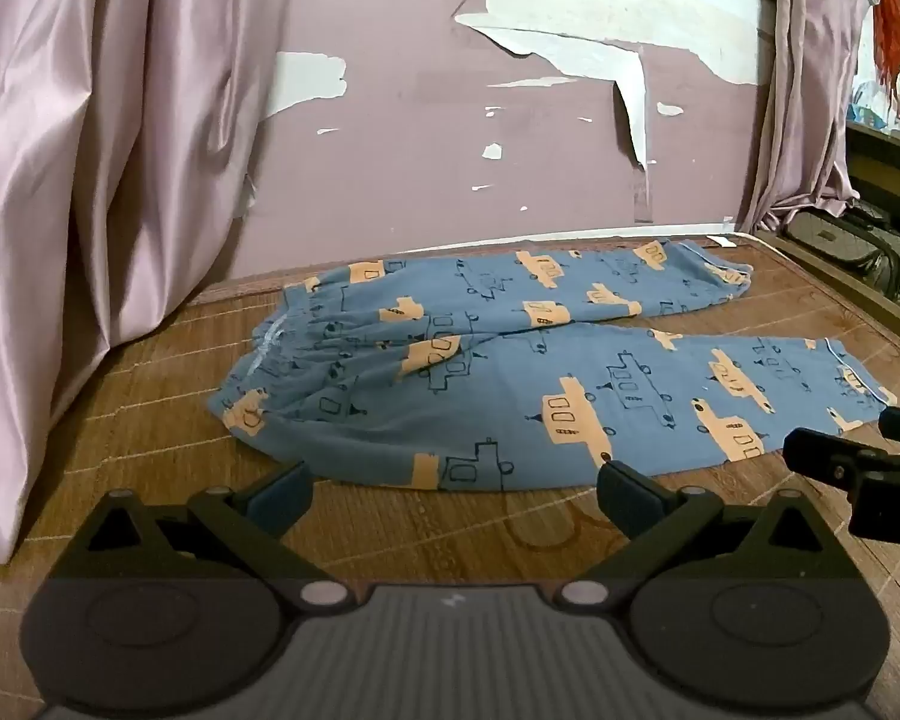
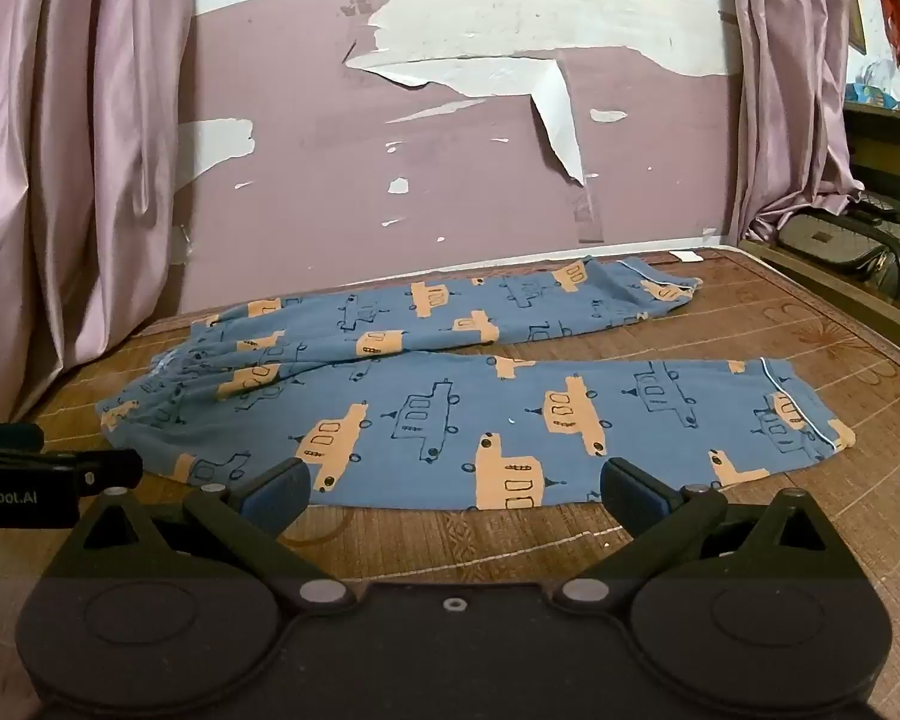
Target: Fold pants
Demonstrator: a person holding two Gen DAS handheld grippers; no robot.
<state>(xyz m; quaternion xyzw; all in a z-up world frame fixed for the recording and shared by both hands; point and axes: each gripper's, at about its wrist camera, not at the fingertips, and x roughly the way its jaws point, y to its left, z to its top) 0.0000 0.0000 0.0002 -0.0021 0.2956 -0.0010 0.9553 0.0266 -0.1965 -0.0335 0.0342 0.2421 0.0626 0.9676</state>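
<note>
Blue pants (image 1: 510,372) with orange and outlined boat prints lie flat on a woven mat, waistband to the left, both legs stretching right and spread apart. They also show in the right wrist view (image 2: 450,408). My left gripper (image 1: 450,495) is open and empty, just in front of the near leg's edge by the waist end. My right gripper (image 2: 456,495) is open and empty, in front of the near leg's middle. The right gripper's fingers (image 1: 834,456) show at the right of the left wrist view. The left gripper's fingers (image 2: 60,462) show at the left of the right wrist view.
The brown woven mat (image 2: 750,552) covers the surface. A purple wall (image 2: 450,180) with peeling paint stands behind. Pink satin curtains hang at the left (image 1: 90,180) and far right (image 2: 792,120). A wooden edge and dark bags (image 2: 840,240) lie to the right.
</note>
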